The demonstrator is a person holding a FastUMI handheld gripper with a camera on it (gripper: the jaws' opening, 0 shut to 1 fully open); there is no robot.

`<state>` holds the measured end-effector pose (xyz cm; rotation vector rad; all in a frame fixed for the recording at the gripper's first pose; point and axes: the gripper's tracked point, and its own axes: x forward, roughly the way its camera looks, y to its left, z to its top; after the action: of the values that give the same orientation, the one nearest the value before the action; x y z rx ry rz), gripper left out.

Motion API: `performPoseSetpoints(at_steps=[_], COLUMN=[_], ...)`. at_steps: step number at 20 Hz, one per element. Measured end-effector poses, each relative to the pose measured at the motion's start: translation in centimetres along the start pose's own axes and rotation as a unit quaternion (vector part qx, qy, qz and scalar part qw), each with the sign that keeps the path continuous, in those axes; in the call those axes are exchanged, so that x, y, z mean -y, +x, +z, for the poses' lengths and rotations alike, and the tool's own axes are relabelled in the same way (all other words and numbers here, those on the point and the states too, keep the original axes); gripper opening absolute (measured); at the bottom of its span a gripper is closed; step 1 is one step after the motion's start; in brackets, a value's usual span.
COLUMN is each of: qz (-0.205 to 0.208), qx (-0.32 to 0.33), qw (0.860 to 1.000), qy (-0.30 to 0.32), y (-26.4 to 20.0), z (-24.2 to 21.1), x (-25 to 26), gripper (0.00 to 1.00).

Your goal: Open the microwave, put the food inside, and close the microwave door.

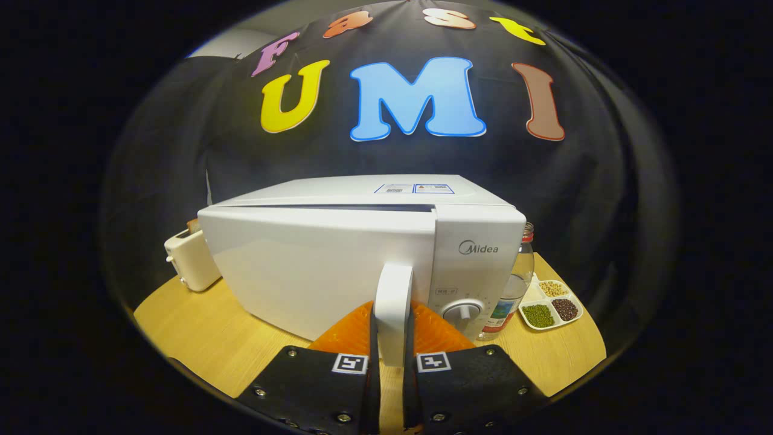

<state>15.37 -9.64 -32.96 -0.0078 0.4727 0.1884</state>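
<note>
The microwave (338, 254) is standing right in front of the gripper (392, 338), and its upright door handle (394, 302) is sitting between the two fingers, which are closing in on it from both sides; they look clamped on the handle, though the exact contact is hard to make out. The door seems to be coming slightly ajar, with a dark gap showing along its top edge, so the opening step is, by my reading, in hand. The next move probably calls for a pull back along an arc toward the hinge side, keeping the grip square so the handle is not slipping out.

Just beyond the fingers to the right, a control knob (462, 313) is sitting on the panel, then a bottle (516, 284), then a divided dish (552, 304) holding beans and grains. Off to the left, a small toaster (188, 260) is resting beside the microwave. Everything is standing on a pale wooden table (199, 332), with black cloth hanging behind.
</note>
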Motion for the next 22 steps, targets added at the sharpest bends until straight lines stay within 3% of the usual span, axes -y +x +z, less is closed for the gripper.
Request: performPoseSetpoints(at_steps=[10, 22], qz=[0.054, 0.029], qx=[-0.001, 0.049], qw=[0.999, 0.998], qy=[0.004, 0.028], y=[-8.6, -13.9], z=[-3.4, -5.7], x=[-6.9, -16.1], gripper=[0.15, 0.14])
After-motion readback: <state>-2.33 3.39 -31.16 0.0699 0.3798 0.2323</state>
